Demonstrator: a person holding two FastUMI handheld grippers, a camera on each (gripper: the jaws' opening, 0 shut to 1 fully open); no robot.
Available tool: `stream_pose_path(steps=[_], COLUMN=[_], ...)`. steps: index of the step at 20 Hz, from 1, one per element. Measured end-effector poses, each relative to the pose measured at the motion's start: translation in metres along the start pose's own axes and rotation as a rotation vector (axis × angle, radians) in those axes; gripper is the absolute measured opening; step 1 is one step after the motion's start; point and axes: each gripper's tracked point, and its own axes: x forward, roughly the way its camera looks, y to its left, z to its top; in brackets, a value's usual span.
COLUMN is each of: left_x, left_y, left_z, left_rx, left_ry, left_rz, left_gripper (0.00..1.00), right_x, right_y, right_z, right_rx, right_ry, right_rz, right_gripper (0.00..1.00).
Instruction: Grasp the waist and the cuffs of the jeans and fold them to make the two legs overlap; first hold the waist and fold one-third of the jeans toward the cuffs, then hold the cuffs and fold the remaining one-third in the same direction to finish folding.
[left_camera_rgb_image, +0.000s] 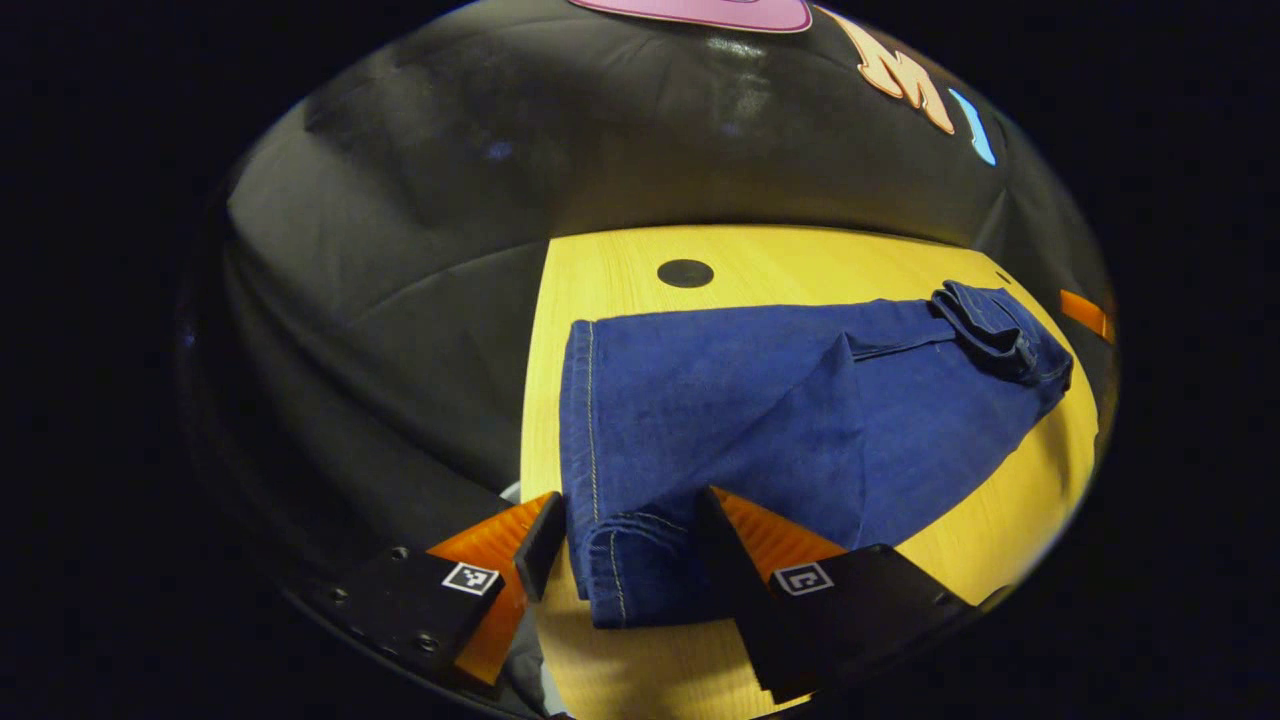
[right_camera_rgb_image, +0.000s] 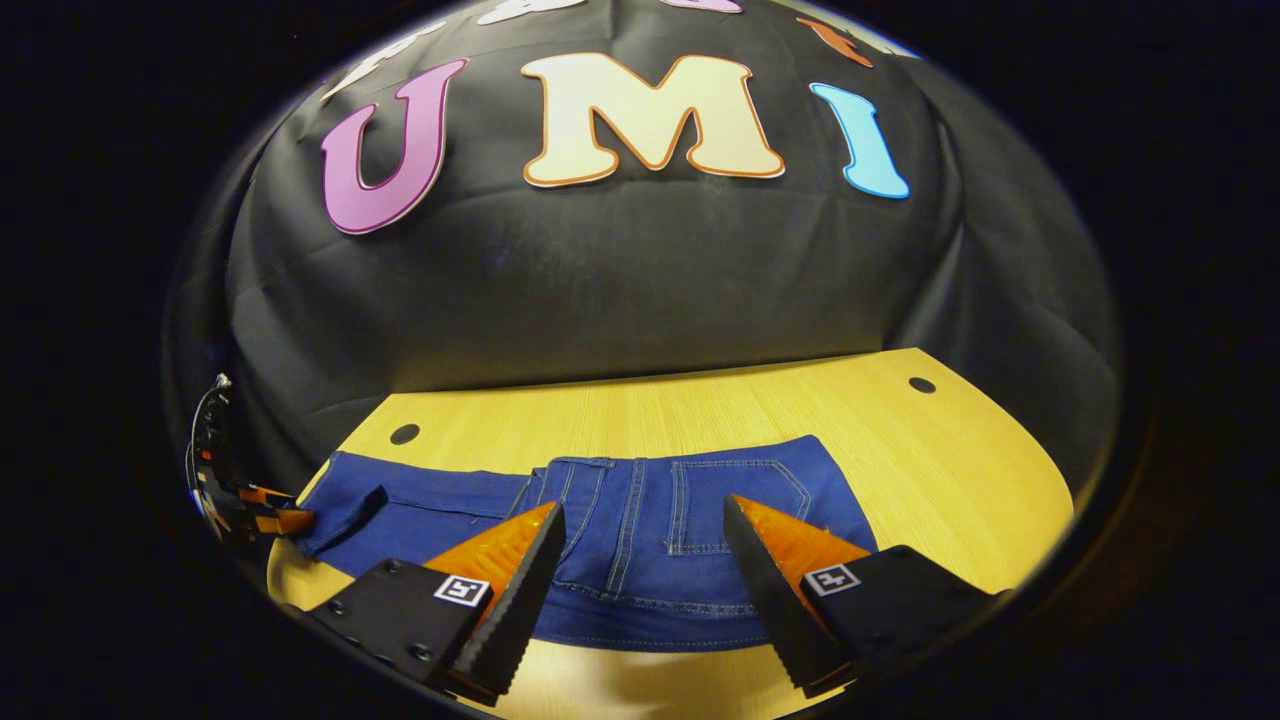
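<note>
Both grippers (left_camera_rgb_image: 625, 520) (right_camera_rgb_image: 640, 545) open; jeans (left_camera_rgb_image: 760, 420) between jaws

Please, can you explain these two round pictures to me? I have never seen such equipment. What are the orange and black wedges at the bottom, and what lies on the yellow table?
No robot is here: a person holds one two-finger tool in each hand, and a camera rides on each. The wedges are the fingers. In the left gripper view, the left tool stands open around the cuffs of blue jeans lying flat on a wooden table. In the right gripper view, the right tool stands open over the waist, near the back pocket. Nothing is gripped yet. Far left in that view is the other tool, at the cuff end.
</note>
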Motion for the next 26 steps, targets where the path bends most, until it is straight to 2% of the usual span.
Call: stream_pose_path(steps=[1,2,3,4,7,8,9,11,14,15,16,18,22,26], left_x=[0.002,0.0,0.001,0.004,0.007,0.006,0.004,0.002,-0.015,-0.022,-0.028,-0.042,-0.061,-0.072], left_y=[-0.003,-0.005,-0.008,-0.017,-0.025,-0.022,-0.022,-0.022,-0.035,-0.04,-0.044,-0.052,-0.1,-0.146], left_z=[-0.001,-0.001,0.002,-0.002,-0.002,-0.001,0.001,0.007,0.035,0.043,0.053,0.073,0.118,0.151], left_rx=[-0.015,-0.023,-0.018,-0.005,0.058,0.07,0.088,0.112,0.102,0.085,0.077,0.061,0.0,-0.004], left_ry=[-0.008,-0.009,-0.006,0.009,0.034,0.049,0.058,0.07,0.011,-0.004,-0.015,-0.056,-0.135,-0.194], left_rz=[-0.012,-0.018,-0.025,-0.049,0.003,0.023,0.039,0.053,0.032,0.027,0.028,0.018,-0.039,-0.071], left_gripper=[0.87,0.67,0.67,0.62,0.13,0.05,0.01,0.0,0.0,0.0,0.0,0.0,0.0,0.0], right_x=[0.001,0.0,-0.001,-0.002,-0.004,-0.005,-0.007,-0.012,-0.02,-0.023,-0.026,-0.029,-0.041,-0.052], right_y=[-0.001,-0.001,-0.002,-0.004,-0.008,-0.008,-0.009,-0.013,-0.027,-0.032,-0.037,-0.049,-0.071,-0.1], right_z=[-0.002,-0.002,-0.003,-0.002,0.005,0.01,0.014,0.023,0.037,0.04,0.042,0.046,0.048,0.052], right_rx=[0.002,0.007,0.012,0.014,0.022,0.025,0.029,0.033,0.023,0.024,0.026,0.034,0.041,0.033], right_ry=[0.004,0.008,0.009,0.005,-0.014,-0.023,-0.032,-0.053,-0.087,-0.093,-0.096,-0.106,-0.103,-0.1], right_rz=[-0.001,0.002,0.001,0.0,0.0,0.003,0.009,0.02,0.022,0.023,0.026,0.025,0.032,0.04], right_gripper=[0.98,0.98,0.98,0.98,0.98,0.98,0.98,0.98,0.98,0.93,0.98,0.98,0.98,0.98])
